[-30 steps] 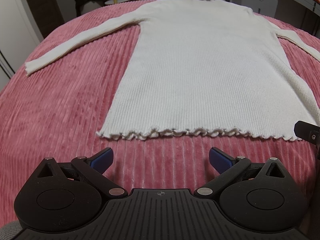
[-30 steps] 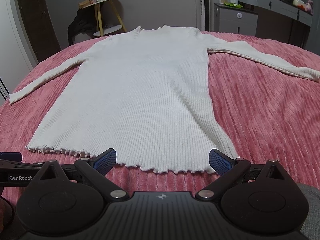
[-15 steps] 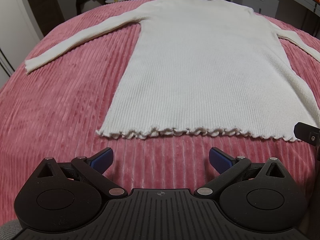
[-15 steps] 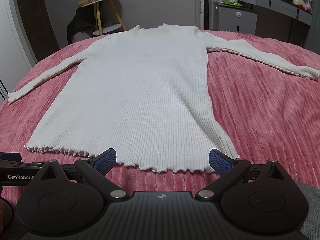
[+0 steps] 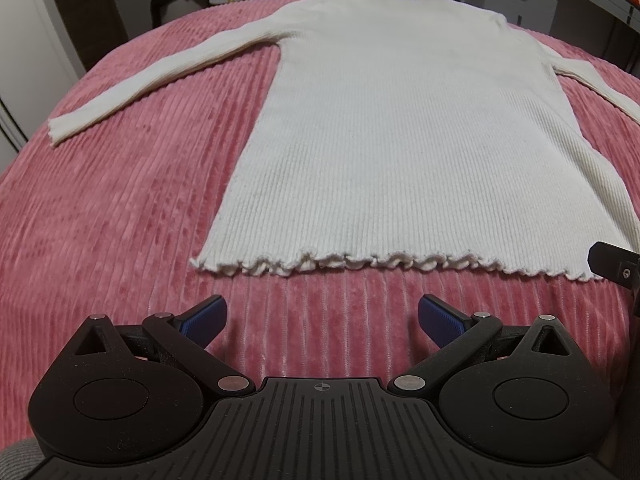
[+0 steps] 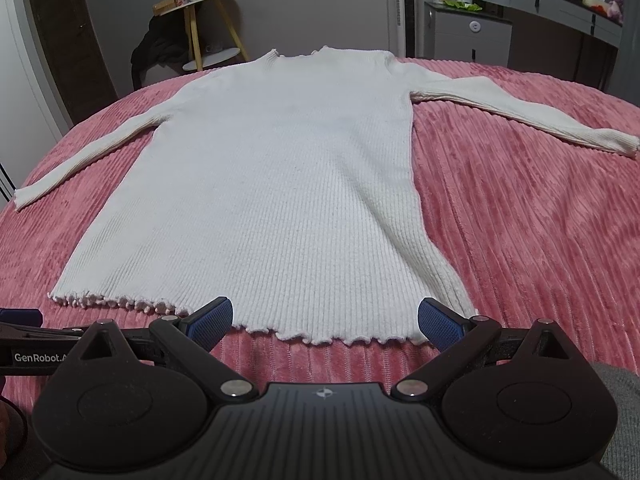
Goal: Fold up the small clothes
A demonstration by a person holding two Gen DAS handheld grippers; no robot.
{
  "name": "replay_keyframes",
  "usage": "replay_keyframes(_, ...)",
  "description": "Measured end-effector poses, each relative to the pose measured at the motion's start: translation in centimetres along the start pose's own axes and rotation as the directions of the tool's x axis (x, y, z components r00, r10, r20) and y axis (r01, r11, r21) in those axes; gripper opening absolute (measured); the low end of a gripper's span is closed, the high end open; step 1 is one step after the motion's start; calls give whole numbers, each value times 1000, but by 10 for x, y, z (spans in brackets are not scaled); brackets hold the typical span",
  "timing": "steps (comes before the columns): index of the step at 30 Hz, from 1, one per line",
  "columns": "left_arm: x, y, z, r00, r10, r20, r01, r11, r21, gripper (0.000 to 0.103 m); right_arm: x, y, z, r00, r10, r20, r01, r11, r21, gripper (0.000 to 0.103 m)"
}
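Compared with one second ago, the right gripper (image 6: pixel 324 318) sits slightly farther forward: its blue-padded fingertips (image 6: pixel 211 316) now overlap the frilled hem of the cream ribbed long-sleeved knit top (image 6: pixel 264 184), whereas before they sat just short of it. Left wrist view is almost unchanged. The top lies flat, face up, on the pink corduroy-ribbed bedspread (image 6: pixel 520 240), neckline at the upper centre of the frame, hem toward the cameras, both sleeves spread outward; one cuff reaches the left edge, the other the right edge of the right wrist view. In the left wrist view the same knit top (image 5: pixel 400 140) fills the centre and right of the frame, with its hem running across the middle. Left gripper (image 5: pixel 320 318) hovers over bare bedspread (image 5: pixel 100 220) just short of the hem, jaws spread wide, nothing between the pads. Right gripper jaws are likewise spread wide and empty; whether the pads touch the cloth cannot be told. A black part of the right gripper shows at the right edge of the left wrist view, near the hem corner. Background, upper part of the right wrist view: round side table with yellow legs (image 6: pixel 200 28) at upper left, grey dresser with drawers (image 6: pixel 468 32) at upper right.
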State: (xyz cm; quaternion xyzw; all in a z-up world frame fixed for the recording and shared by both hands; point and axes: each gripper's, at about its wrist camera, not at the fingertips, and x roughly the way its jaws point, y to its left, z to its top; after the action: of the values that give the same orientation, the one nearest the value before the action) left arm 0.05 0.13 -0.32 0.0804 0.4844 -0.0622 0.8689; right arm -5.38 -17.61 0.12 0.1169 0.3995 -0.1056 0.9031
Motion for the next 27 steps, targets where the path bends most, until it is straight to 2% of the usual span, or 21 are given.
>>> replay_keyframes(27, 1, 2, 2, 1000, -9, -13, 9, 1000, -13, 103, 5, 0, 0, 1000, 9, -21, -9, 1000, 2, 99)
